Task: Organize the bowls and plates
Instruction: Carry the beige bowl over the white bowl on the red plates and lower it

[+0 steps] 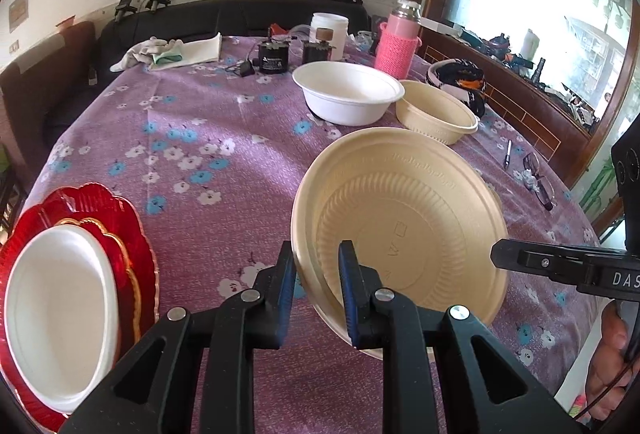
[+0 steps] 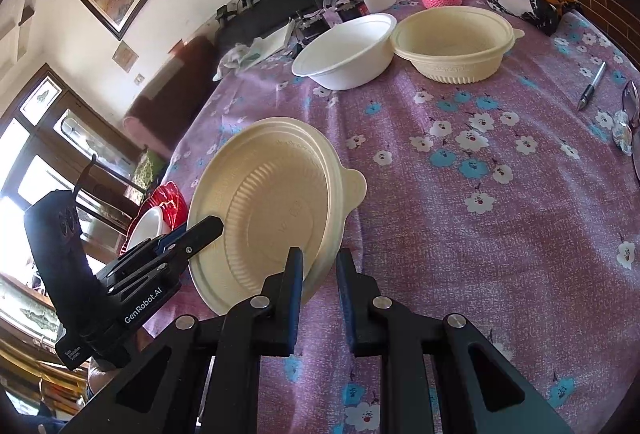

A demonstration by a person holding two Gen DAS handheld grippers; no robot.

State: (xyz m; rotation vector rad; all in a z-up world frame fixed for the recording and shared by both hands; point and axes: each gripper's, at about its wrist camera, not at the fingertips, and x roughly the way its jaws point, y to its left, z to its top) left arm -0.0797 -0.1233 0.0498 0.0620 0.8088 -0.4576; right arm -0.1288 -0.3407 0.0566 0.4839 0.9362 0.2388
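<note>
While both grippers clamp its rim from opposite sides, the beige lid (image 1: 404,234) hangs tilted above the purple flowered cloth (image 1: 192,138), its ribbed inside facing the cameras; the left gripper (image 1: 318,294) has its blue-padded fingers narrowed onto the lid's near-left edge, one pad outside the rim and one inside; the right gripper (image 2: 318,294) is pinched the same way on the opposite edge, just below the lid's small tab (image 2: 354,186); a hand (image 1: 608,366) shows at the lower right of the left view, under the right gripper's body; at the table's left edge, near the left gripper, a white bowl (image 1: 60,314) sits in a stack of red scalloped plates (image 1: 120,222); further back, past open cloth, a second white bowl (image 1: 348,96) and a beige bowl (image 1: 436,116) stand just beside each other, upright; behind them are a white jar (image 1: 330,30), a pink knit-sleeved flask (image 1: 398,44) and dark clutter; a pen (image 2: 592,86) lies on the cloth to the right.
</note>
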